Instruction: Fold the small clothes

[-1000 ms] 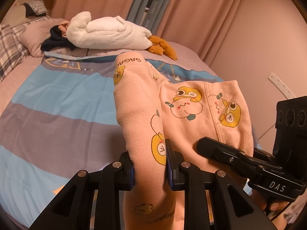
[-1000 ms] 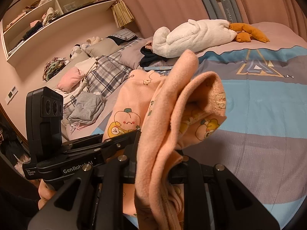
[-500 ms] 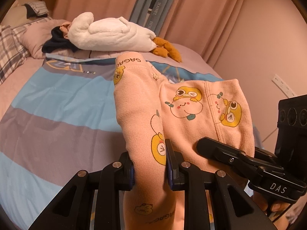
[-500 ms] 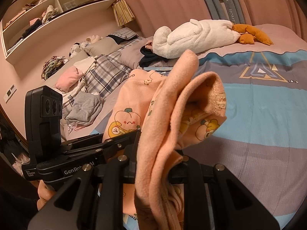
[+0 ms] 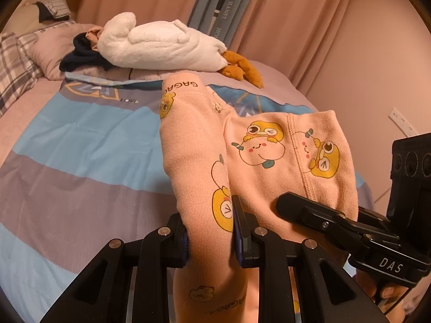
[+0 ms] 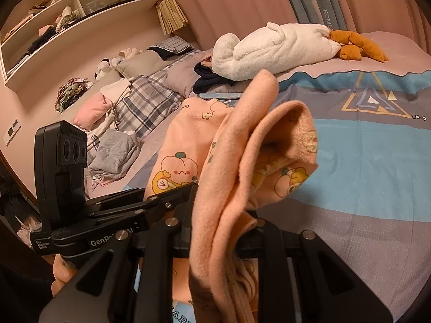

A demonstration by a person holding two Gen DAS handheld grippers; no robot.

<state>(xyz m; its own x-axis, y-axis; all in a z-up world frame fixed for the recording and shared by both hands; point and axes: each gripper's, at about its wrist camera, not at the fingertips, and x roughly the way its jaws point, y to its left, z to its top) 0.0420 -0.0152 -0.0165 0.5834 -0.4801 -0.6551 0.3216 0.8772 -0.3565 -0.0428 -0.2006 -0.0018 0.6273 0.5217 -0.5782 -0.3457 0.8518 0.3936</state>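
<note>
Our left gripper [image 5: 210, 238] and right gripper [image 6: 219, 231] are matte black with silver screws; we read white letters "DAS" and "GenRobot" on their bodies

Striped bed [image 5: 80, 145] with plush goose [image 5: 161, 45]

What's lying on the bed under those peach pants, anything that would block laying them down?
Nothing visible does. Both grippers, left and right, clamp the pants above bare striped bedspread. The plush goose and clothes pile sit off toward the pillows.
</note>
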